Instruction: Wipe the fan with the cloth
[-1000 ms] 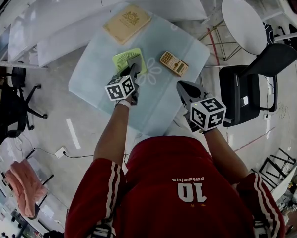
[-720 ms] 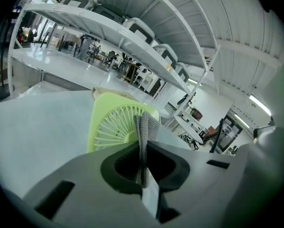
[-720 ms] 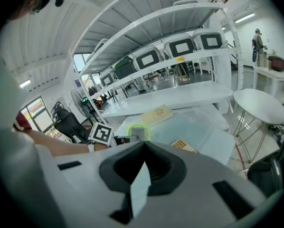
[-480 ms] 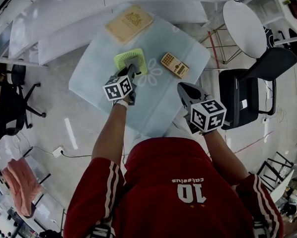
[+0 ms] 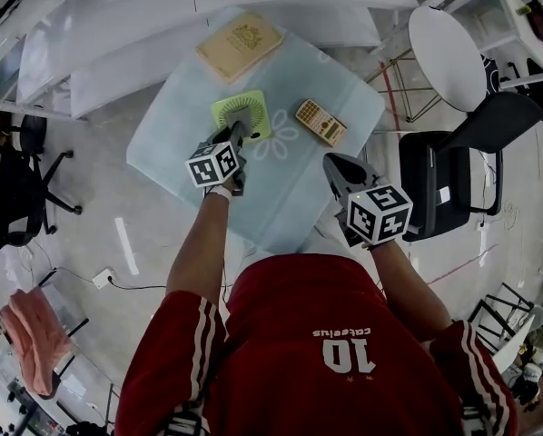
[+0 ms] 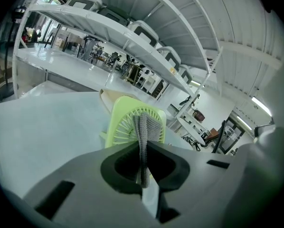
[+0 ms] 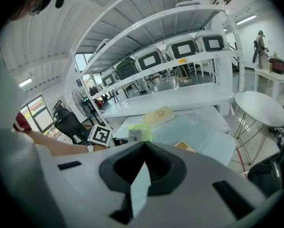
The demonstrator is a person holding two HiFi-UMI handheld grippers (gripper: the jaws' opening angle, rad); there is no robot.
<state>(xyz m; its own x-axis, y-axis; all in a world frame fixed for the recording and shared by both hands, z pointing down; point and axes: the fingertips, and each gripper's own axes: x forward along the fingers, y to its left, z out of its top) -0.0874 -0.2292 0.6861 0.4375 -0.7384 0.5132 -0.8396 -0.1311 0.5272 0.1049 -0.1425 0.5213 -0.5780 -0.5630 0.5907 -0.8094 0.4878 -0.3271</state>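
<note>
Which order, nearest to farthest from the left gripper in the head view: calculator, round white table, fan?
1. Fan: right at the tips of the left gripper, just ahead of it.
2. Calculator: off to the fan's right.
3. Round white table: far off at the view's upper right.

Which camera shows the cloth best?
The left gripper view: the grey cloth sits mid-frame, pinched in the left gripper in front of the fan. Head and right gripper views show only a small grey patch.
</note>
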